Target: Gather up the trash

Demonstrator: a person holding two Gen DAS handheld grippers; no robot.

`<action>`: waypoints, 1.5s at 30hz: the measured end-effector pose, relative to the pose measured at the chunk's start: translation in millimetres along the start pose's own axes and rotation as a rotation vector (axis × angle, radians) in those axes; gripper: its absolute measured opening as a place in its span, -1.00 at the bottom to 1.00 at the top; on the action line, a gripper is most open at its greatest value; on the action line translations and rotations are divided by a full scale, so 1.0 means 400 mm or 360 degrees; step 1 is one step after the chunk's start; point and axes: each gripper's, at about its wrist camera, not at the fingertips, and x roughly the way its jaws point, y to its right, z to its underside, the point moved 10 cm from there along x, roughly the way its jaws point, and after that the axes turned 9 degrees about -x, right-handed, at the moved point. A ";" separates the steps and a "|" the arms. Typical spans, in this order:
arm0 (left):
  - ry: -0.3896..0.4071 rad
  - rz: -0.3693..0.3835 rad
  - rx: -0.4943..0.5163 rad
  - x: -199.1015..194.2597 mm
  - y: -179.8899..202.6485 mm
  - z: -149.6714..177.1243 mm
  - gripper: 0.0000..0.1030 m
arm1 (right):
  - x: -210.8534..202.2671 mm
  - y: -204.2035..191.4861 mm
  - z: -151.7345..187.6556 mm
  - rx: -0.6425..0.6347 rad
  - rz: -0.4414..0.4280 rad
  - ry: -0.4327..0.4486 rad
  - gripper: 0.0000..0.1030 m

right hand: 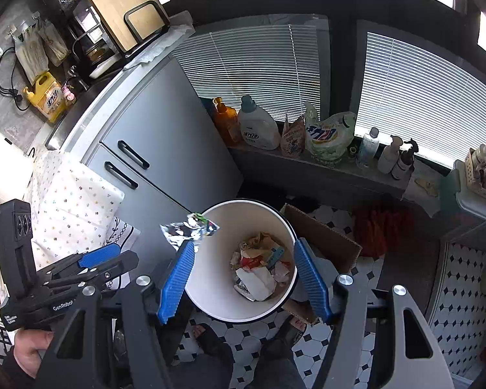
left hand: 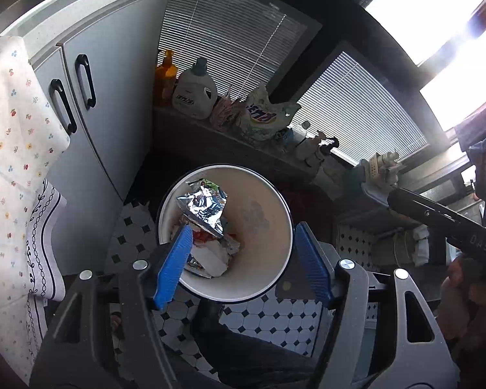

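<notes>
Left gripper (left hand: 241, 253): blue fingers (left hand: 171, 259) spread wide, nothing clamped between them. It is held above a white bin (left hand: 275, 201) with a dark rim; in its own view the bin mouth fills the gap between the fingers. A crumpled foil wrapper (left hand: 204, 207) sits at the tip of one finger, over the bin opening. Cannot tell whether it touches the pad or hangs free.

Right gripper (right hand: 244, 269): also wide open, empty, held over the same bin. In its view the foil wrapper lies over the bin's rim on the cabinet side, just beyond the left gripper's tip.

Bin contents: a heap of paper and wrappers (right hand: 259, 269) at the bottom, white, red and yellow pieces mixed.

Surroundings: bin stands on black-and-white tiled floor (left hand: 269, 321). A cardboard box (right hand: 320, 236) is just beside it, a grey cabinet (left hand: 113, 97) with two black handles on the other side. Floral cloth (left hand: 13, 129) hangs next to the cabinet. Detergent bottles (right hand: 259, 126) line a ledge under the window blinds.
</notes>
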 end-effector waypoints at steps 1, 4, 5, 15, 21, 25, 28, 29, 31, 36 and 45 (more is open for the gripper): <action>0.0004 -0.0003 -0.0007 -0.005 -0.007 -0.002 0.29 | 0.002 -0.003 0.000 0.0000 -0.0006 -0.0001 0.23; 0.0033 -0.0038 -0.0035 -0.023 -0.034 -0.013 0.30 | 0.008 -0.025 -0.006 -0.0012 -0.0026 0.0002 0.23; 0.0046 -0.0047 -0.0048 -0.034 -0.047 -0.017 0.30 | 0.009 -0.034 -0.008 -0.0018 -0.0035 0.0004 0.23; 0.0253 -0.0135 -0.0147 -0.196 -0.165 -0.075 0.44 | 0.007 -0.172 -0.044 -0.0113 -0.0113 0.0023 0.27; 0.0377 -0.0185 -0.0215 -0.317 -0.250 -0.098 0.60 | -0.007 -0.287 -0.074 -0.0187 -0.0134 0.0047 0.40; 0.0465 -0.0239 -0.0245 -0.407 -0.309 -0.110 0.80 | -0.011 -0.368 -0.084 -0.0234 -0.0141 0.0049 0.47; 0.0527 -0.0260 -0.0255 -0.480 -0.354 -0.117 0.85 | -0.018 -0.428 -0.092 -0.0245 -0.0147 0.0066 0.55; 0.0543 -0.0270 -0.0254 -0.504 -0.370 -0.118 0.86 | -0.022 -0.448 -0.094 -0.0245 -0.0149 0.0074 0.59; 0.0571 -0.0284 -0.0255 -0.548 -0.402 -0.121 0.88 | -0.025 -0.487 -0.097 -0.0242 -0.0149 0.0091 0.64; 0.0620 -0.0332 -0.0231 -0.641 -0.480 -0.124 0.88 | -0.026 -0.572 -0.098 -0.0231 -0.0120 0.0104 0.72; 0.0714 -0.0396 -0.0193 -0.799 -0.536 -0.102 0.88 | -0.126 -0.664 -0.129 -0.0189 -0.0112 0.0244 0.85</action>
